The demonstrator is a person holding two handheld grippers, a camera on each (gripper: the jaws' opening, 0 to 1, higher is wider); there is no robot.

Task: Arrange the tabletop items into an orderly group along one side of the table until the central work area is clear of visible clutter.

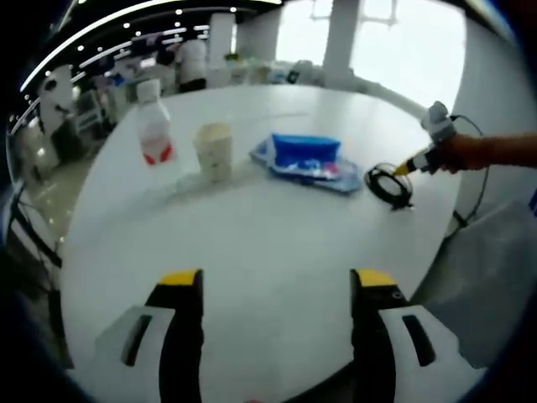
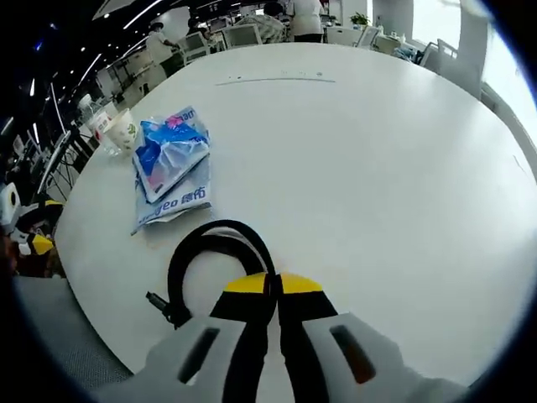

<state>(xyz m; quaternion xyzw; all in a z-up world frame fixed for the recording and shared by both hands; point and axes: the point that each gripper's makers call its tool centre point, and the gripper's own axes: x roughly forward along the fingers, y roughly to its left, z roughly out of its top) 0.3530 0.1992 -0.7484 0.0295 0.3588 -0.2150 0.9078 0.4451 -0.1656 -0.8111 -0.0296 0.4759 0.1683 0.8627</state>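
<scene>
A large round white table [image 1: 277,243] spans the middle of the left gripper view, with a bright office behind it along the top of the frame. A row of items sits across the upper middle of that view, close to one edge, which fits the aim of grouping things along a side while the centre stays bare.

Largest in the row is a flat blue and white plastic packet [image 1: 306,161], right of centre; in the right gripper view it lies at the left, its printed label readable. Left of it stands a short cream paper cup [image 1: 214,149], then a clear plastic bottle with a red label and white cap [image 1: 153,124] at the upper left. At the right end lies a coiled black cable [image 1: 389,185].

The right gripper [image 1: 417,162], held in a person's hand, reaches in from the right edge to that coil. In its own view, its yellow-tipped jaws are pressed together at the bottom centre, clamped on the cable loop [image 2: 220,252], probably to drag it into line with the row.

The left gripper [image 1: 277,290] hangs over bare table at the bottom of its view, jaws wide apart, holding nothing.
</scene>
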